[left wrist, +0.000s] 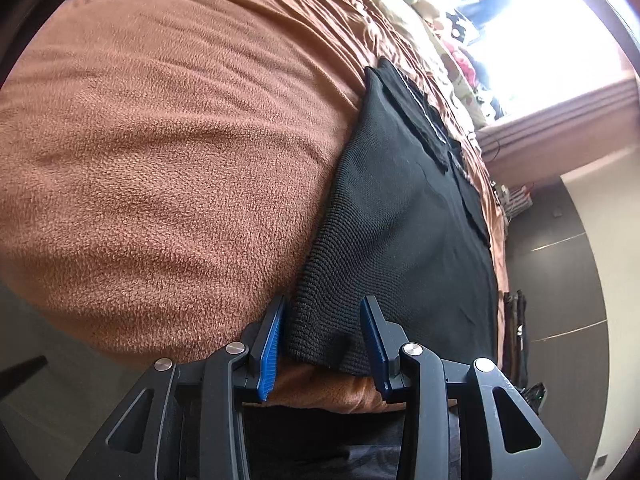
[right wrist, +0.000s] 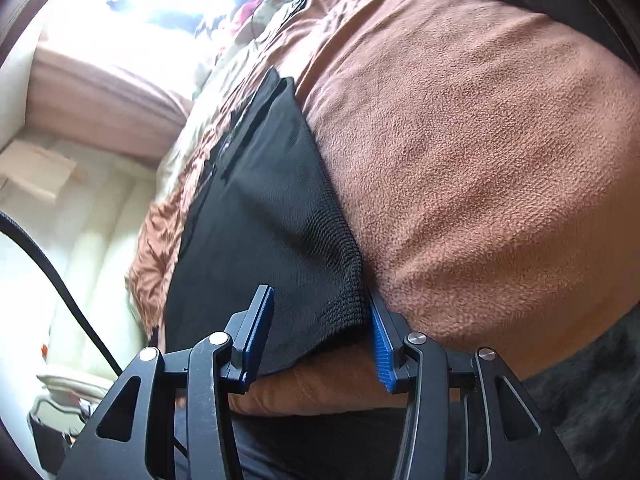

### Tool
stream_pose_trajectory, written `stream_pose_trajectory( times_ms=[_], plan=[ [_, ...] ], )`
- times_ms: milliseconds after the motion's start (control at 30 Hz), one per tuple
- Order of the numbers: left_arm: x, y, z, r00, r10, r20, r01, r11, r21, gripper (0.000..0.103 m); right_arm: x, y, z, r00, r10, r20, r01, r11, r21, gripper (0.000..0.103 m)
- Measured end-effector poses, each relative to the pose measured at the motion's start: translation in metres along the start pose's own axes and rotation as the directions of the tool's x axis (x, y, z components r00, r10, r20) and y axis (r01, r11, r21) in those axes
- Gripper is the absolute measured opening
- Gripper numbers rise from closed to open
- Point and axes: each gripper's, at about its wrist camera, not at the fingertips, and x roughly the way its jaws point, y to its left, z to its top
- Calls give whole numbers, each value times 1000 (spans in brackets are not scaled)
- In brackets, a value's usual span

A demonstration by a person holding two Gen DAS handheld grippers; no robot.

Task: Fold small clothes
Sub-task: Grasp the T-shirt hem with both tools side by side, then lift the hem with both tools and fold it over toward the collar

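Brown blanket (left wrist: pixel 160 152), black knit garment (left wrist: pixel 384 216), claws parted

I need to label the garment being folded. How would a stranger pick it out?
Start at the bed covered by the brown fleece blanket. At its near edge lies the black knit garment, its ribbed hem between the open fingers of each hand-held gripper. Unlike the smooth black cloth lying on its far end, it has a coarse knit texture.
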Motion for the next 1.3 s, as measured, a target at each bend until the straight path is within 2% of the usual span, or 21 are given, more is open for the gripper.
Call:
stream_pose_trajectory(
  times_ms=[100, 167, 233, 333, 533, 600, 633, 667, 700, 867, 1033, 1167, 1300],
  plan=[
    [3, 1, 3, 1000, -20, 4, 20, 999, -26, 39, 3, 1, -3, 999, -7, 36, 7, 1000, 10, 42],
    [4, 2, 5, 1000, -30, 9, 30, 999, -44, 39, 5, 1, -7, 999, -22, 49, 21, 1000, 13, 33],
    [5, 1, 5, 999, -33, 15, 33, 998, -54, 39, 9, -1, -11, 999, -29, 45, 28, 999, 29, 16],
    [6, 1, 8, 999, -33, 19, 34, 998, -57, 39, 7, -2, -15, 998, -30, 48, 28, 998, 56, 4],
    [6, -1, 4, 999, -18, 35, 20, 998, -54, 35, -11, -2, -15, 996, -13, 83, 8, 998, 62, 2],
    [5, 2, 1, 999, -6, 44, 9, 998, -64, 30, -13, 1, -16, 996, -14, 93, 10, 999, 45, 2],
    [6, 2, 1, 999, 3, 45, 1, 997, -74, 23, -15, 2, -16, 995, -14, 97, 10, 999, 39, 2],
    [8, 4, 2, 999, 12, 43, -8, 995, -95, 11, -15, 3, -15, 995, -13, 101, 10, 999, 37, 2],
    [10, 5, 2, 999, 24, 37, -20, 994, -110, 8, -17, 4, -15, 994, -8, 106, 5, 999, 36, 2],
    [5, -5, 2, 996, 27, 81, -21, 997, -71, 6, -24, 9, -16, 993, 4, 117, -6, 1000, 22, 2],
    [-21, -4, 4, 987, -56, 149, 68, 995, -75, 5, -33, 21, -24, 991, 31, 129, -29, 999, -19, 2],
    [-37, -11, 8, 977, -119, 175, 134, 988, -74, 5, -43, 29, -25, 988, 59, 143, -54, 998, -38, 2],
    [-56, -11, 8, 957, -196, 215, 220, 971, -94, 5, -59, 34, -30, 982, 93, 162, -85, 995, -59, 2]
  ],
)
